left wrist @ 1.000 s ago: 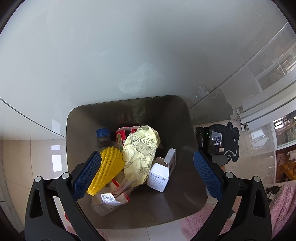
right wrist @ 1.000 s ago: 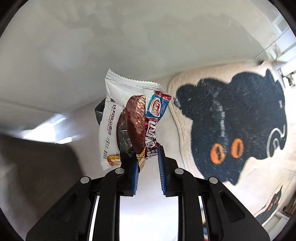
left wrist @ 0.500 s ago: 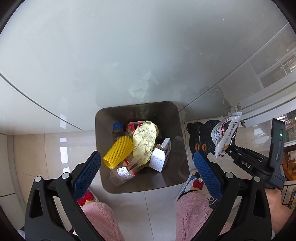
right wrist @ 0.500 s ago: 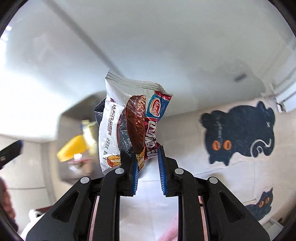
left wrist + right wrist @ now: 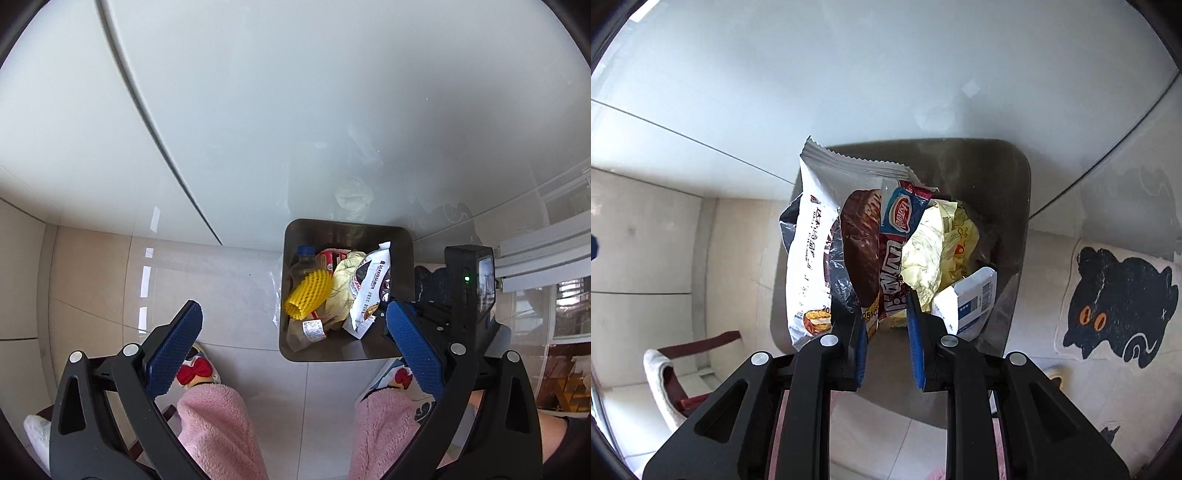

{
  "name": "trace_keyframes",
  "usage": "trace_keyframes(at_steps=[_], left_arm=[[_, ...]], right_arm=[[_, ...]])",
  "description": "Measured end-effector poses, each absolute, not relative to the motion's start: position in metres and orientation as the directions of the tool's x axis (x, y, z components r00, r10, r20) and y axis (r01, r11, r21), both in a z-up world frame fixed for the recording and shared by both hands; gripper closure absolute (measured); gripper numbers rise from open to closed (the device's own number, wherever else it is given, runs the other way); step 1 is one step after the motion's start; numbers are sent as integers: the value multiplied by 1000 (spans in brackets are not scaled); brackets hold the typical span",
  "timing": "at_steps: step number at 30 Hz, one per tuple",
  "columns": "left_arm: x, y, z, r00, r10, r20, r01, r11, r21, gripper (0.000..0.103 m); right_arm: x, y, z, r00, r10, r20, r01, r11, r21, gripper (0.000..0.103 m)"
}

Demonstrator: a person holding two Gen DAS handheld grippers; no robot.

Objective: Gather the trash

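Half a second ago our right gripper (image 5: 885, 325), pinching the snack wrappers (image 5: 849, 251), was right of the bin (image 5: 406, 236); now they hang over it, ready to drop, left gripper (image 5: 291, 343) spread wide.

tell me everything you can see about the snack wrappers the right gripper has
The snack wrappers are a crinkled plastic bunch: a white one with dark print and a pictured sandwich cake, a clear part showing a chocolate-coated pie, and a red-and-blue one. The zigzag-sealed top edge points away from the right gripper, whose blue pads pinch the bottom edge. The bunch hangs over the open grey trash bin, above the yellow crumpled paper.
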State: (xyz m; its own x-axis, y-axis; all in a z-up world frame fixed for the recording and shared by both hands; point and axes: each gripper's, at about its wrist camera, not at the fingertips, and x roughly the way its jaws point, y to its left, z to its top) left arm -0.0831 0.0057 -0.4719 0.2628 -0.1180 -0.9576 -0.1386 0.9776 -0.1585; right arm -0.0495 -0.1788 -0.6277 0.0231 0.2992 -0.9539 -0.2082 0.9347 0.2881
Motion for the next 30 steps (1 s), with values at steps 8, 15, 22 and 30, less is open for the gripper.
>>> trace_keyframes(at_steps=[8, 15, 22, 30], left_arm=[[-91, 28, -454, 289, -131, -948, -181, 965, -189, 8], [-93, 25, -393, 335, -178, -925, -145, 960, -238, 8], [-96, 15, -307, 417, -166, -894, -88, 971, -221, 8], [-94, -3, -202, 529, -46, -847, -34, 997, -75, 8]], right_arm=[[-43, -173, -595, 51, 218, -975, -189, 960, 205, 24], [-59, -196, -467, 149, 246, -958, -191, 958, 216, 3], [-76, -206, -331, 253, 250, -935, -252, 950, 186, 3], [-76, -211, -218, 399, 220, -890, -268, 956, 116, 3]])
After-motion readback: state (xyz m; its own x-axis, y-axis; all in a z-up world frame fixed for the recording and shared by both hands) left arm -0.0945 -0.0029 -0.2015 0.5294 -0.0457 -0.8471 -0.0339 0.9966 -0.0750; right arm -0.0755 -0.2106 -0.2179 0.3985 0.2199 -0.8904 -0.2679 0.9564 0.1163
